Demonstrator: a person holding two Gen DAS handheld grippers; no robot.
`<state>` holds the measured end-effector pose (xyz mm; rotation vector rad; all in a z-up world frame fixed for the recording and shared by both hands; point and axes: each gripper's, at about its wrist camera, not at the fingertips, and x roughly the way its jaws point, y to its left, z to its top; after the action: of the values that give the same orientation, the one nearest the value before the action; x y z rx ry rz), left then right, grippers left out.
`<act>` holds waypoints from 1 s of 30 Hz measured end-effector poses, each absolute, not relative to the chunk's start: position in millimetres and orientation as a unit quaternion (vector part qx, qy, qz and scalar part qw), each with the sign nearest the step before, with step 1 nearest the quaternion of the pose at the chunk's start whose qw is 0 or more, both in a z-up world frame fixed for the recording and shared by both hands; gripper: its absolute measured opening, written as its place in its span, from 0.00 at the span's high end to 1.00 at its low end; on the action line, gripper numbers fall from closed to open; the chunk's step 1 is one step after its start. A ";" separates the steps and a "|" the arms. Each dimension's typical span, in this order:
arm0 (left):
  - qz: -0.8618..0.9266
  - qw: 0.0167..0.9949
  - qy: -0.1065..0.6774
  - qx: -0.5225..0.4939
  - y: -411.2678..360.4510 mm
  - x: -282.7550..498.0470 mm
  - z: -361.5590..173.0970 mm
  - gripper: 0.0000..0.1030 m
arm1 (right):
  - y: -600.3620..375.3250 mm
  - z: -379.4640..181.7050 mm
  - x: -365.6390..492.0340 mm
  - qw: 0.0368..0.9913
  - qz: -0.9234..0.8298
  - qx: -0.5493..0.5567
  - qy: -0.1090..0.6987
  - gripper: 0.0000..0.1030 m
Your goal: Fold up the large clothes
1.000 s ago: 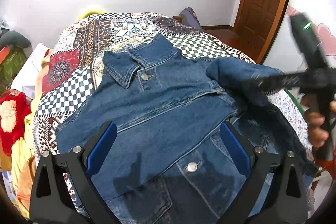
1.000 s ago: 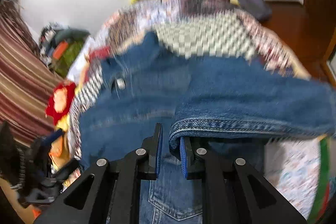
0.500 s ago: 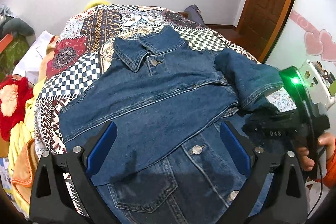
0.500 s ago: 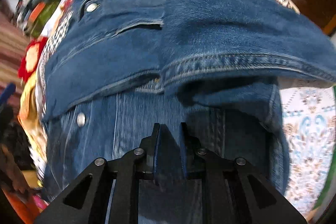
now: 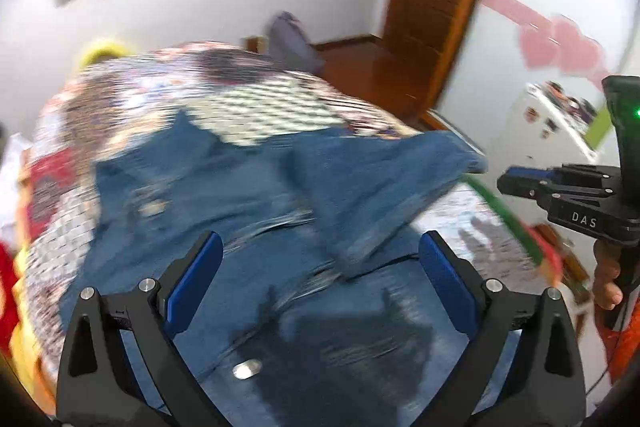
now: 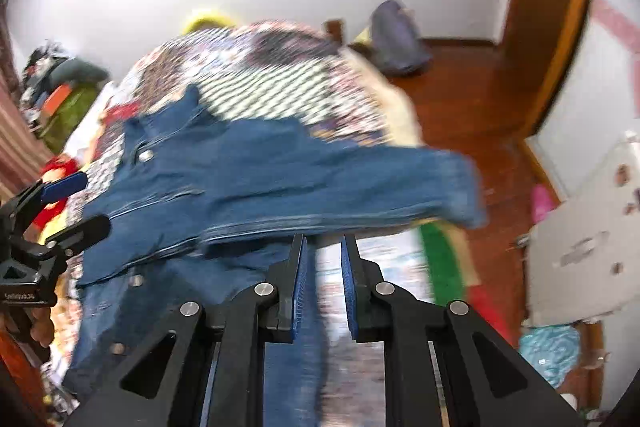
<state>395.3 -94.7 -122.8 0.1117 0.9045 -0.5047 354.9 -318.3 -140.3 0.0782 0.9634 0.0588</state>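
Sleeve (image 6: 360, 183) dropped: right gripper (image 6: 323, 267), pinching it half a second ago, now has a small empty gap between its pads. Left gripper (image 5: 320, 267) spread wide, empty. Denim jacket (image 5: 224, 203) flat on quilt (image 5: 256, 107); sleeve fold probably incomplete.

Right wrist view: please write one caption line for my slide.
Right gripper, slightly open and empty, near a blue denim jacket on a patchwork-quilted bed.

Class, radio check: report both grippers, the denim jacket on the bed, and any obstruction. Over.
Left gripper jaws wide open, empty, over denim jacket. Right gripper jaws slightly apart, holding nothing. Jacket sleeve spread toward bed edge. No obstruction seen.
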 end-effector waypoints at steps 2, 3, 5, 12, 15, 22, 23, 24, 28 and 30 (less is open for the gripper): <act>-0.269 0.850 0.449 0.061 -124.3 406.9 -129.4 0.04 | -338.8 -134.5 345.6 0.890 0.011 0.037 0.454 0.87; -0.281 0.840 0.458 0.069 -142.5 413.0 -135.4 0.04 | -348.5 -133.6 342.5 0.890 0.008 0.045 0.453 0.87; -0.292 0.826 0.472 0.093 -172.0 420.7 -147.5 0.04 | -365.0 -136.0 334.1 0.888 0.003 0.067 0.454 0.87; -0.312 0.788 0.502 0.174 -260.8 440.9 -195.9 0.19 | -412.5 -160.3 318.1 0.873 -0.030 0.123 0.470 0.87; -0.310 0.779 0.509 0.193 -283.1 445.9 -215.1 0.26 | -429.8 -167.9 312.8 0.868 -0.041 0.144 0.473 0.87; -0.275 0.798 0.490 0.216 -291.9 455.3 -229.8 0.86 | -439.8 -182.3 310.1 0.863 -0.046 0.157 0.479 0.87; -0.275 0.804 0.486 0.206 -288.8 455.7 -225.4 0.88 | -439.5 -185.1 309.5 0.861 -0.043 0.158 0.481 0.87; -0.274 0.810 0.479 0.198 -285.9 457.0 -217.8 0.89 | -439.0 -187.5 310.6 0.860 -0.041 0.159 0.483 0.87; -0.264 0.847 0.425 0.178 -262.7 453.8 -169.9 0.91 | -431.5 -194.5 317.7 0.857 -0.034 0.151 0.492 0.87; -0.256 0.864 0.397 0.172 -245.9 452.0 -144.0 0.92 | -425.6 -193.9 320.2 0.858 -0.025 0.151 0.491 0.87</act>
<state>452.0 -245.9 -144.0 0.3603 0.8326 -0.5357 320.2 -425.6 -193.9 0.3162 1.0318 -0.0527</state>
